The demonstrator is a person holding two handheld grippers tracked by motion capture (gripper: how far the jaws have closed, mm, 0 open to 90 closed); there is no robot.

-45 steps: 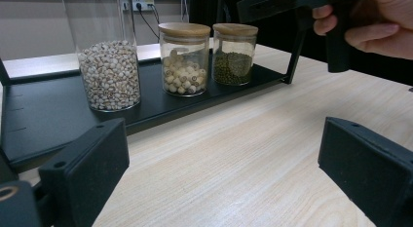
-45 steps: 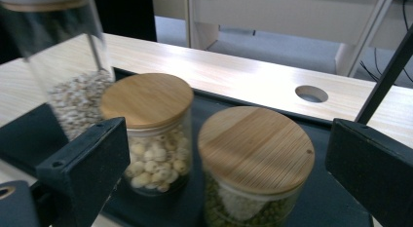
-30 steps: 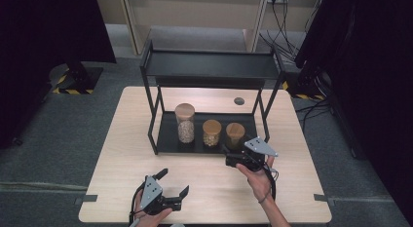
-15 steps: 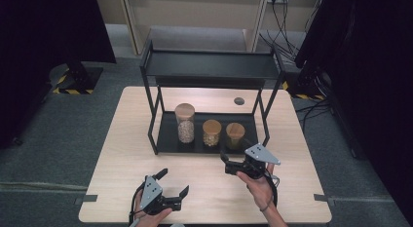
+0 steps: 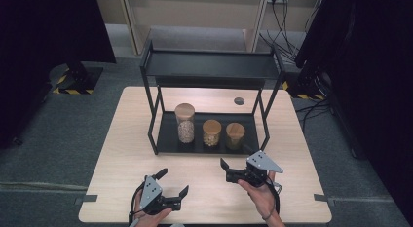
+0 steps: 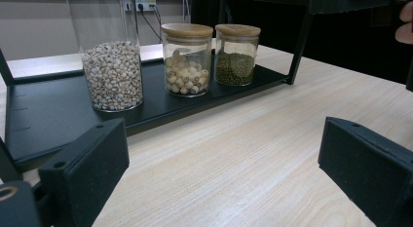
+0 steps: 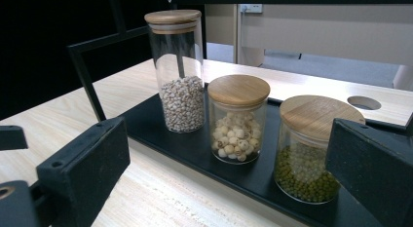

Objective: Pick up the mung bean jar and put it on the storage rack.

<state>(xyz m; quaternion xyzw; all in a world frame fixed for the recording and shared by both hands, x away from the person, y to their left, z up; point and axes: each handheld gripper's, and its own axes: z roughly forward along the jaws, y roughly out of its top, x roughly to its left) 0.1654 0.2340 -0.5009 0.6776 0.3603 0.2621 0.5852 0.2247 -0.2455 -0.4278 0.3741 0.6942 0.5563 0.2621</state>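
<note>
Glass jars (image 7: 237, 121) crowd together; right gripper (image 5: 233, 171), jaws spread, empty, could knock a neighbour reaching in.

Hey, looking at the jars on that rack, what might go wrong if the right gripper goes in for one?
The three jars stand close together, so open jaws of the right gripper closing on the green bean jar may nudge the middle jar. The rack's upper shelf overhangs them, so lifting straight up risks a knock, likeliest for the tall jar.

Tall jar (image 6: 112, 66) lid cut off by top edge; shelf (image 5: 209, 66) hides table (image 5: 292, 139) behind.
</note>
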